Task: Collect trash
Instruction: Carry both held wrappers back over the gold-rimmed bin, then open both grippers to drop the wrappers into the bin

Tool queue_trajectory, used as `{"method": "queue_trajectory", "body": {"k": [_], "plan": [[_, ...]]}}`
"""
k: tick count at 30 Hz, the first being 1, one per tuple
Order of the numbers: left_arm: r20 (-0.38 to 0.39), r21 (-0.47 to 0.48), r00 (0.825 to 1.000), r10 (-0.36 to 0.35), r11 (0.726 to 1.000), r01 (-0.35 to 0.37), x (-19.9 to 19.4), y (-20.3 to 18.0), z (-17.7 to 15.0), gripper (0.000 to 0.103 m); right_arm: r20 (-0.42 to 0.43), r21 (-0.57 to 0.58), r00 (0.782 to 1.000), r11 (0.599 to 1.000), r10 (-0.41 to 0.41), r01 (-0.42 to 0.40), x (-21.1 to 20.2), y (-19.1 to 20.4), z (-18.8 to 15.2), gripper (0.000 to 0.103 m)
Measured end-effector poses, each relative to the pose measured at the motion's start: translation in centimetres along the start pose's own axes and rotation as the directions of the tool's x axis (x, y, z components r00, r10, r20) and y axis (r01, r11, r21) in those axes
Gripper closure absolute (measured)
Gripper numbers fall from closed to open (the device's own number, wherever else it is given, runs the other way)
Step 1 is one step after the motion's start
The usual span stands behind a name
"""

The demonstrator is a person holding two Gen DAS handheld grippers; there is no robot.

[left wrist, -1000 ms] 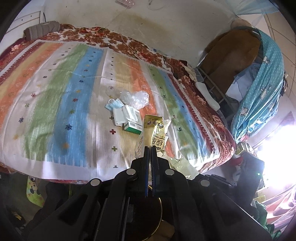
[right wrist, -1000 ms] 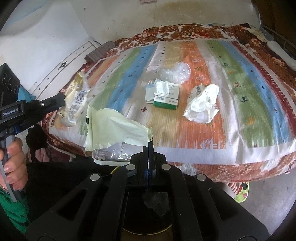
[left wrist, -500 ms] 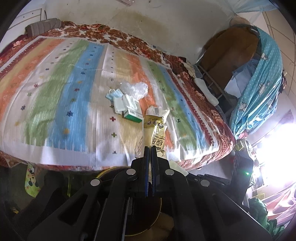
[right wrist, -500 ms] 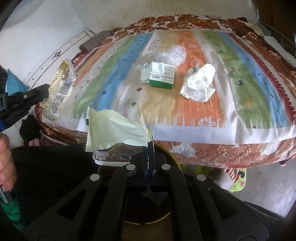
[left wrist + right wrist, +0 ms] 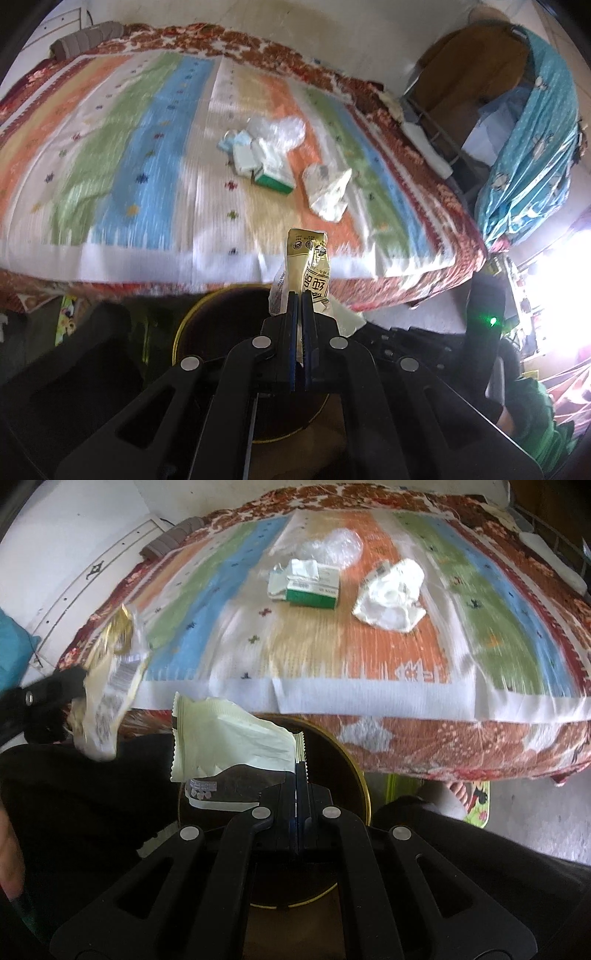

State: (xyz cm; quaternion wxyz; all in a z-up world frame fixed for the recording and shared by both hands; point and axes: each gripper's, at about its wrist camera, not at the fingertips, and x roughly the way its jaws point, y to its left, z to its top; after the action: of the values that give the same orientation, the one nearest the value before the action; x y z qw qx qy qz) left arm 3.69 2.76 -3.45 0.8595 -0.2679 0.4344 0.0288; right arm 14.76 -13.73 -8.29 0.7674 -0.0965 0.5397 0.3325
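We have both black two-finger tools hanging over a round dark bin with a yellow rim (image 5: 364,786) that stands on the floor against the near edge of a bed under a striped cloth of orange, green, blue and white (image 5: 406,657). Our left gripper (image 5: 299,295) is pinched tight on a gold-and-white crinkled snack wrapper with printed characters (image 5: 308,262) — the wrapper stands upright out of the closed fingers, above the bin's opening. Our right gripper (image 5: 300,766) is likewise clamped, with no gap between its fingers, on the serrated edge of a pale yellow-green flat plastic pouch with a clear lower panel (image 5: 229,742); the pouch spreads out to the left of the fingers, over the bin's mouth. In the right wrist view the gold wrapper shows at the far left, pinched in the other tool's dark tip. More trash lies on the bed, well apart from both tools — a green-and-white cardboard box (image 5: 314,587) with white paper sticking out of it, a crumpled white wrapper (image 5: 391,598) just beside it, and a clear crinkled plastic bag (image 5: 332,546) behind them.
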Motion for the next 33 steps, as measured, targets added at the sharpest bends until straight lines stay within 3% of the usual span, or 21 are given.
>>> {"method": "queue_trajectory", "body": {"k": [13, 20, 21, 22, 23, 24, 25, 33], "plan": [[-0.140, -0.003, 0.988, 0.068, 0.998, -0.069, 3.4, -0.1, -1.0, 0.101, -0.136, 0.059, 0.991, 0.998, -0.019, 0.027, 3.9, -0.3, -1.3, 0.103], [-0.151, -0.006, 0.984, 0.095, 0.995, -0.097, 3.9, -0.1, -1.2, 0.100, -0.187, 0.092, 0.982, 0.995, -0.009, 0.027, 5.3, -0.7, -1.5, 0.103], [-0.154, -0.008, 0.984, 0.089, 0.996, -0.091, 3.9, -0.1, -1.2, 0.099, -0.192, 0.100, 0.981, 0.995, -0.002, 0.021, 5.5, -0.7, -1.5, 0.101], [-0.157, -0.013, 0.985, 0.077, 0.997, -0.080, 3.9, -0.1, -1.2, 0.095, -0.197, 0.102, 0.980, 0.995, 0.001, 0.020, 5.6, -0.7, -1.5, 0.090], [-0.159, -0.018, 0.985, 0.069, 0.997, -0.073, 4.0, -0.1, -1.1, 0.084, -0.200, 0.108, 0.980, 0.994, 0.008, 0.014, 5.7, -0.8, -1.5, 0.081], [-0.156, -0.023, 0.986, 0.063, 0.997, -0.068, 3.9, 0.0, -1.1, 0.079, -0.196, 0.111, 0.980, 0.994, 0.015, 0.007, 5.6, -0.7, -1.5, 0.065], [-0.150, -0.026, 0.987, 0.065, 0.997, -0.070, 3.8, 0.1, -1.1, 0.074, -0.188, 0.110, 0.982, 0.994, 0.018, 0.003, 5.4, -0.7, -1.4, 0.062], [-0.127, -0.069, 0.990, 0.058, 0.995, -0.067, 3.4, 0.8, -0.5, 0.068, -0.164, 0.097, 0.986, 0.995, 0.021, -0.005, 4.9, -0.5, -1.1, 0.053]]}}
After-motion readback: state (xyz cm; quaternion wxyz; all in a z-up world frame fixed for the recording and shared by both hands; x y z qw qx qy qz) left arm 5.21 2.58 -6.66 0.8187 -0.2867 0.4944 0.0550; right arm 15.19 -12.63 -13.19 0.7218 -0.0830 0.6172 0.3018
